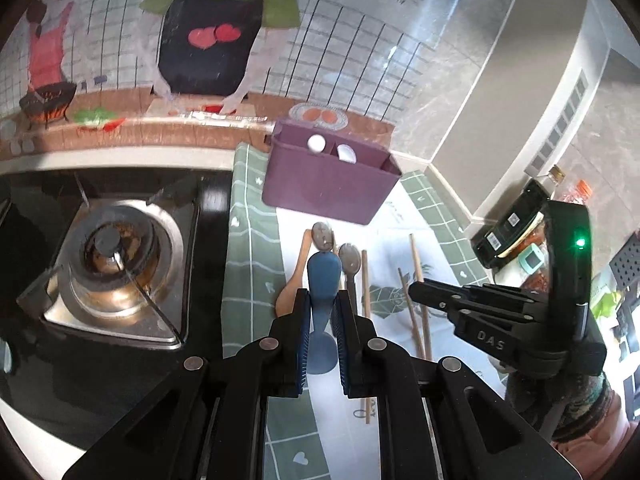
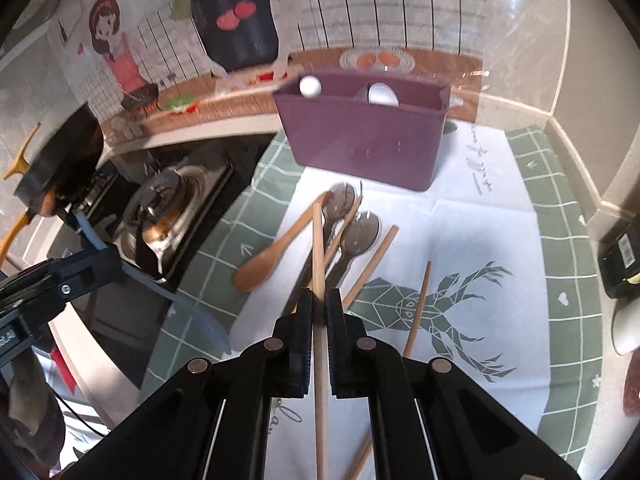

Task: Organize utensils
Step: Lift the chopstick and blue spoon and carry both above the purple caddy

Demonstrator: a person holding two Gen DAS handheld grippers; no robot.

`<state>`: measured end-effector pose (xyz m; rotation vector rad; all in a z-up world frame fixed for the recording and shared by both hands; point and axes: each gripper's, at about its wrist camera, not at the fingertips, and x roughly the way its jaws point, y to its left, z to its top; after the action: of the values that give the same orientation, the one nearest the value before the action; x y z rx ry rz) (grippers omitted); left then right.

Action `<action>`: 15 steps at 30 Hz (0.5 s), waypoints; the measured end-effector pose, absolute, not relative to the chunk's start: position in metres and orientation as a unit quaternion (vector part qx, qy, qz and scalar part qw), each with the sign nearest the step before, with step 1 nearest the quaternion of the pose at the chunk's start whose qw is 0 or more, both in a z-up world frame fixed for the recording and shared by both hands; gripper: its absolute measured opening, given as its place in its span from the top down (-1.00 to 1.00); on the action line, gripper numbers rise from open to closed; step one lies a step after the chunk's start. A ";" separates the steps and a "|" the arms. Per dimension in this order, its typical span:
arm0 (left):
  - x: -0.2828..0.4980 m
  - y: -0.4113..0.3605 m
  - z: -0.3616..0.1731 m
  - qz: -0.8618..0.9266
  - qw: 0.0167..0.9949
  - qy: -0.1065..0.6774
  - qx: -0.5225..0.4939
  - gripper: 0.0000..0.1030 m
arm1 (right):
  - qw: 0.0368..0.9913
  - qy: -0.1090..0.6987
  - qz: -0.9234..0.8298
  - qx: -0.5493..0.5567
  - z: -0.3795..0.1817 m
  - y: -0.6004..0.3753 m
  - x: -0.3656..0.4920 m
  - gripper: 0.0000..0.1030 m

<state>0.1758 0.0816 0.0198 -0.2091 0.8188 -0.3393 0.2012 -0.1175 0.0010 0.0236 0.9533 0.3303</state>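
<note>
My left gripper [image 1: 323, 304] is shut on a blue spoon [image 1: 323, 276], held above the mat; it also shows in the right wrist view [image 2: 200, 316]. My right gripper [image 2: 319, 304] is shut on a wooden chopstick [image 2: 319, 264], lifted over the pile. A purple utensil holder [image 1: 328, 184] stands at the back of the mat, also in the right wrist view [image 2: 360, 140], with two white utensils [image 2: 310, 87] inside. On the mat lie a wooden spoon [image 2: 272, 252], two grey spoons [image 2: 360, 232] and loose chopsticks [image 2: 418, 312].
A gas stove burner [image 1: 112, 256] sits left of the green and white mat [image 2: 520, 240]. The wall with a cartoon sticker is behind. A black device [image 2: 620, 256] and other items stand at the right edge.
</note>
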 end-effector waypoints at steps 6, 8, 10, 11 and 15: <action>0.184 0.082 0.072 -0.190 0.912 0.356 -0.074 0.75 | 0.906 0.392 0.159 0.009 0.061 -0.119 0.192 0.89; 0.191 0.081 0.104 -0.200 0.921 0.331 -0.057 0.75 | 0.918 0.364 0.159 0.000 0.092 -0.119 0.194 0.89; 0.199 0.080 0.133 -0.209 0.927 0.308 -0.049 0.75 | 0.929 0.336 0.156 -0.013 0.125 -0.119 0.199 0.89; 0.204 0.079 0.154 -0.213 0.932 0.292 -0.041 0.75 | 0.934 0.320 0.154 -0.020 0.145 -0.120 0.203 0.88; 0.222 0.073 0.225 -0.214 0.950 0.228 -0.010 0.75 | 0.958 0.248 0.134 -0.057 0.224 -0.120 0.219 0.89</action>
<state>0.2221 0.0727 0.2252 -0.0211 0.4629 -0.4354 0.2189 -0.1201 0.2244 -0.1146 0.5032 0.2721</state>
